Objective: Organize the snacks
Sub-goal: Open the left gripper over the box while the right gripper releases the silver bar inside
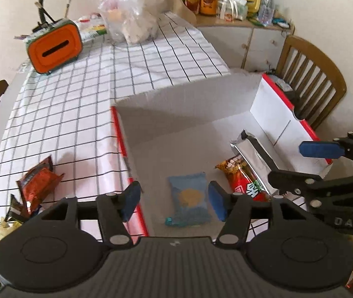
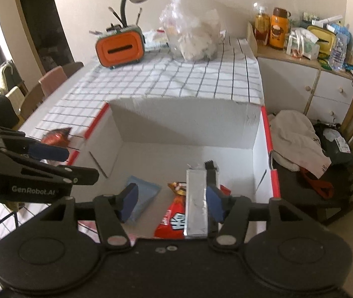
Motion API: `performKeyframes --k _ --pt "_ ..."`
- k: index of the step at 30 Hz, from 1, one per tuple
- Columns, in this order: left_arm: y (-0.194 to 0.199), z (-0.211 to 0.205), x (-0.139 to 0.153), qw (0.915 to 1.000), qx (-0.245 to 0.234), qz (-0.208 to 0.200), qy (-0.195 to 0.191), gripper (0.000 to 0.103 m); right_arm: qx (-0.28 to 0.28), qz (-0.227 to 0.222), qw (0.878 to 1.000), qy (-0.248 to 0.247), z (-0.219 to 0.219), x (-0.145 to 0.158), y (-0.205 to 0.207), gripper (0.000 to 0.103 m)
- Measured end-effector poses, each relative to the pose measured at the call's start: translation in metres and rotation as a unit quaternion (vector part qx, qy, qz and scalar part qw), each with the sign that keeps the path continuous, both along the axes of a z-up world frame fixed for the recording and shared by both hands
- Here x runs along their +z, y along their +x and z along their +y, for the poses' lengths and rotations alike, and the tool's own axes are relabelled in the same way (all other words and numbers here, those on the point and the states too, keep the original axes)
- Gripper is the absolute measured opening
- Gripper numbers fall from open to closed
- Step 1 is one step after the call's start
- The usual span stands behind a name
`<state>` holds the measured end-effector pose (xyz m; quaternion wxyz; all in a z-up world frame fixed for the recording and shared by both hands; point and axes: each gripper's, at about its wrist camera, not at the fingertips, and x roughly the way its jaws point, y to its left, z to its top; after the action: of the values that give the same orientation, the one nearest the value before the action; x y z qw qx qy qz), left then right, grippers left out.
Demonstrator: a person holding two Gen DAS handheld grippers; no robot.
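Both my grippers hang over the red-edged white box, jaws parted, nothing clamped. Left gripper brackets the blue snack packet lying flat on the box floor. Right gripper stands over the silver foil pack and red snack bag. Remaining orange-brown snack packets lie on the checked cloth outside the box wall, to my left, long axis slanting away; left hand is nearer, I judge.
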<state>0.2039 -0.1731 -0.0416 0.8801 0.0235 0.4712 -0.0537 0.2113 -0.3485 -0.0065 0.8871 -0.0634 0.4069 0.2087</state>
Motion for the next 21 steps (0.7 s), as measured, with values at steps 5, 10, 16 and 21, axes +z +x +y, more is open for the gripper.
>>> performKeyframes --k 5,10,16,21 --pt "-0.016 0.022 0.013 0.9997 0.011 -0.019 -0.008 0.069 0.004 -0.014 1.000 0.014 0.009 0.013 -0.015 0.070" --pt "-0.032 0.046 0.022 0.9992 0.022 -0.029 -0.017 0.072 0.007 -0.024 0.999 0.032 0.024 0.023 -0.030 0.081" --pt "-0.056 0.079 0.028 0.9982 0.036 -0.042 -0.024 0.081 0.014 -0.030 0.999 0.043 0.048 0.027 -0.047 0.088" --pt "-0.072 0.111 0.027 0.9972 0.052 -0.046 -0.027 0.084 0.021 -0.027 0.998 0.061 0.069 0.026 -0.058 0.093"
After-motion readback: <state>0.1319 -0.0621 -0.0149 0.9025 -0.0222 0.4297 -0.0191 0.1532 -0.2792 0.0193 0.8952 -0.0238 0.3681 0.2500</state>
